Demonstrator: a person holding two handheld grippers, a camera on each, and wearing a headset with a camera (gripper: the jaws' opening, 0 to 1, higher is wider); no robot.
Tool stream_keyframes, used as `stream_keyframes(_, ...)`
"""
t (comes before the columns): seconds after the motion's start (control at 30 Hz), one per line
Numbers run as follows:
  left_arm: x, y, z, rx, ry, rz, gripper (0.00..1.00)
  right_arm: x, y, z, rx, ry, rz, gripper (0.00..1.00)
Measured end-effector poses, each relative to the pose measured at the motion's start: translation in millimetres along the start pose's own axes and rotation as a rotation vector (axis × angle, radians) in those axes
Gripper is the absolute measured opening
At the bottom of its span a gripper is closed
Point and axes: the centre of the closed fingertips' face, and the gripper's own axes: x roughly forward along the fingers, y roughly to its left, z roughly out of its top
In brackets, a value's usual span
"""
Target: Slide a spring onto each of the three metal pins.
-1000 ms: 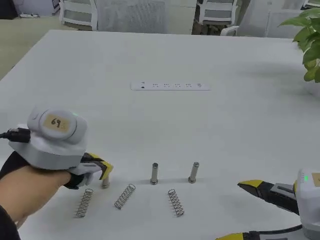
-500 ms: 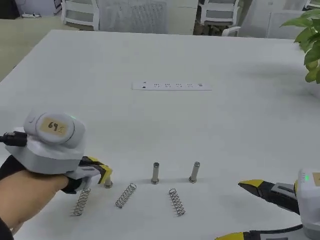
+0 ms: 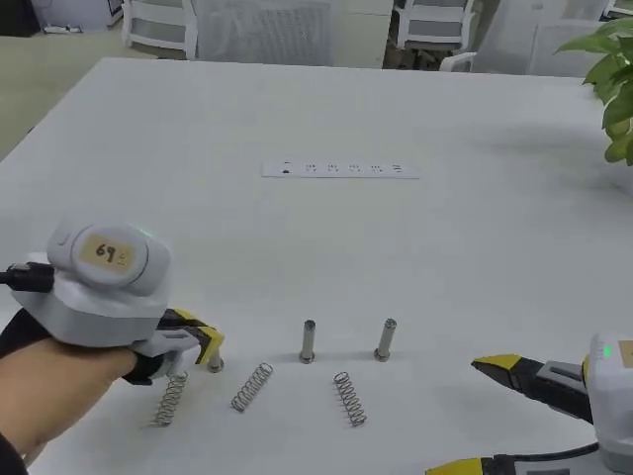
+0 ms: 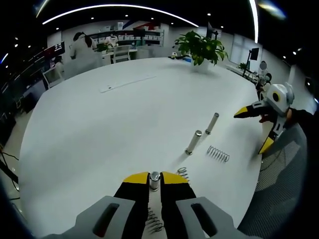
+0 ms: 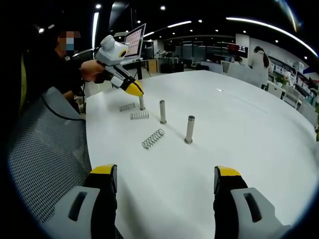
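Yellow-tipped left gripper (image 4: pixel 155 175) up first: closed down on the left pin (image 4: pixel 155 181), pinching it near the top. Hardly budged over the last second, so settled into a hold, probably steadying that pin for threading. Just beside the jaws, left spring (image 3: pixel 170 399), then middle spring (image 3: pixel 250 386) and right spring (image 3: pixel 348 399), all flat and loose, none threaded yet. Beyond, middle pin (image 3: pixel 309 341) and right pin (image 3: pixel 386 339), upright, bare. Farthest off, right gripper (image 5: pixel 166 172), spread wide, gripping nothing, well apart from the springs.
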Motion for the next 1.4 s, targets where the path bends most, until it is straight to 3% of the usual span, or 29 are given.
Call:
stream_keyframes(0.53, -0.4, -0.1, -0.8, 0.035, -0.005, -0.005, 0.01, 0.2, 0.4, 0.5, -0.002, 0.000, 0.001, 0.79)
stream_keyframes(0.93, -1.7, -2.3, -2.4, 0.044, -0.002, -0.008, 0.06, 0.6, 0.9, 0.7, -0.003, 0.001, 0.003, 0.79)
stream_keyframes(1.4, -9.9, 6.3, -6.3, 0.030, -0.015, 0.022, 0.15, 0.2, 1.1, 0.7, -0.008, 0.003, 0.006, 0.79)
